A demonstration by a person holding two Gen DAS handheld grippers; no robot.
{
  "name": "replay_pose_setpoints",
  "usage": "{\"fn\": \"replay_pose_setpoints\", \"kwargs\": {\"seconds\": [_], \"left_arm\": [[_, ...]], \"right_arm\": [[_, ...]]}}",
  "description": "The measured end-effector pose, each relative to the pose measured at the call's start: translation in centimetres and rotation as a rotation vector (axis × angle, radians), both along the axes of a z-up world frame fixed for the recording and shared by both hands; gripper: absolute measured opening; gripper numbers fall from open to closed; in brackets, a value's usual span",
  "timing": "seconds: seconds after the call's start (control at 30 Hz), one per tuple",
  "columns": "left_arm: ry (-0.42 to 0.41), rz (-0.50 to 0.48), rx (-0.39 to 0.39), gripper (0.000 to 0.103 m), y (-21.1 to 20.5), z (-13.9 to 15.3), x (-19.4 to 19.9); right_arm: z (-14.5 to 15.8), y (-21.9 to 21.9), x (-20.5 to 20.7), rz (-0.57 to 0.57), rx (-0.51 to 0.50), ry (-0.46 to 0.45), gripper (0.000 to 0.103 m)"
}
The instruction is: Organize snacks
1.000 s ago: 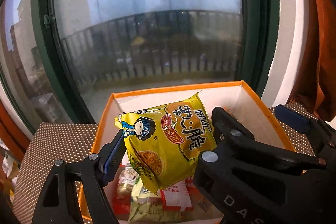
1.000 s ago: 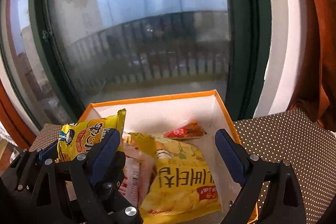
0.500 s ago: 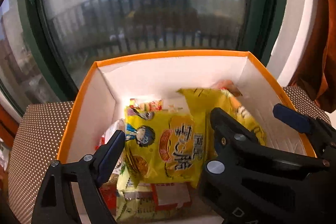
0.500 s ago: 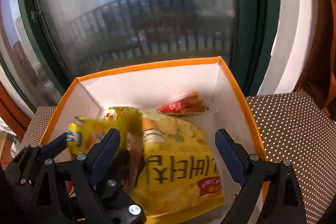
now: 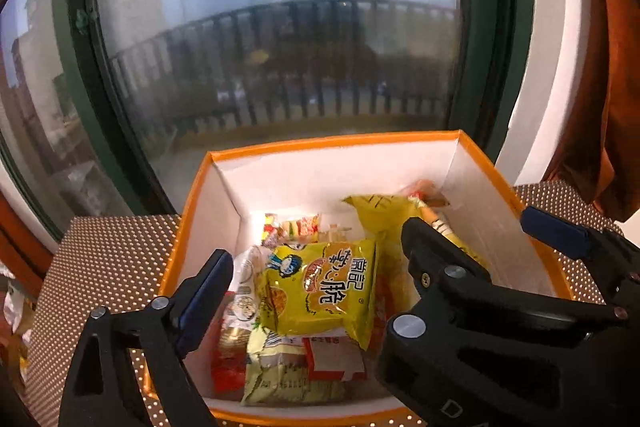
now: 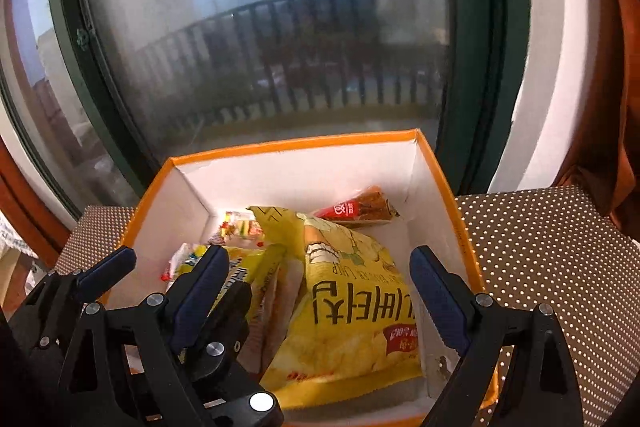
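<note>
An orange-rimmed white box (image 5: pixel 332 143) (image 6: pixel 292 143) stands by the window with several snack packs in it. A small yellow noodle snack pack (image 5: pixel 324 287) lies loose on top of the pile at the box's left. My left gripper (image 5: pixel 316 267) is open above it, empty. A large yellow chip bag (image 6: pixel 352 291) fills the middle and right of the box, with a red-orange pack (image 6: pixel 360 211) behind it. My right gripper (image 6: pixel 320 287) is open above the chip bag, empty. The left gripper's fingers (image 6: pixel 108 269) show at lower left in the right wrist view.
The box sits on a brown cloth with white dots (image 6: pixel 552 255) (image 5: pixel 108 259). A large window with a dark green frame (image 5: pixel 476 27) stands right behind the box. An orange-brown curtain (image 5: pixel 600 87) hangs at the right.
My left gripper carried the yellow noodle pack down into the box and opened; the pack now lies on the pile. Both grippers have lifted back a little.
</note>
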State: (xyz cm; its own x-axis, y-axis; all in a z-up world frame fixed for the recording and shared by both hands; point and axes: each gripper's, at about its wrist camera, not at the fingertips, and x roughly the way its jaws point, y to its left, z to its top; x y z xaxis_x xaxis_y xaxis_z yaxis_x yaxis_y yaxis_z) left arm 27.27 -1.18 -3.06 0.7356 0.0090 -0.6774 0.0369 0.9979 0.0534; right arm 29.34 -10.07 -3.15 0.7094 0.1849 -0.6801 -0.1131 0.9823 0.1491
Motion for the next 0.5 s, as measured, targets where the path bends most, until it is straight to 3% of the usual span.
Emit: {"fn": "replay_pose_setpoints", "kwargs": {"seconds": [0.3, 0.5], "left_arm": [[-0.104, 0.023, -0.041, 0.097, 1.2, 3.8, -5.2], [-0.207, 0.01, -0.056, 0.102, 1.8, 6.1, -10.2]], "right_arm": [[3.9, 0.5, -4.8, -0.029, -0.031, -0.109, 0.094], [6.5, 0.8, -9.7, 0.014, -0.048, -0.202, 0.094]]}}
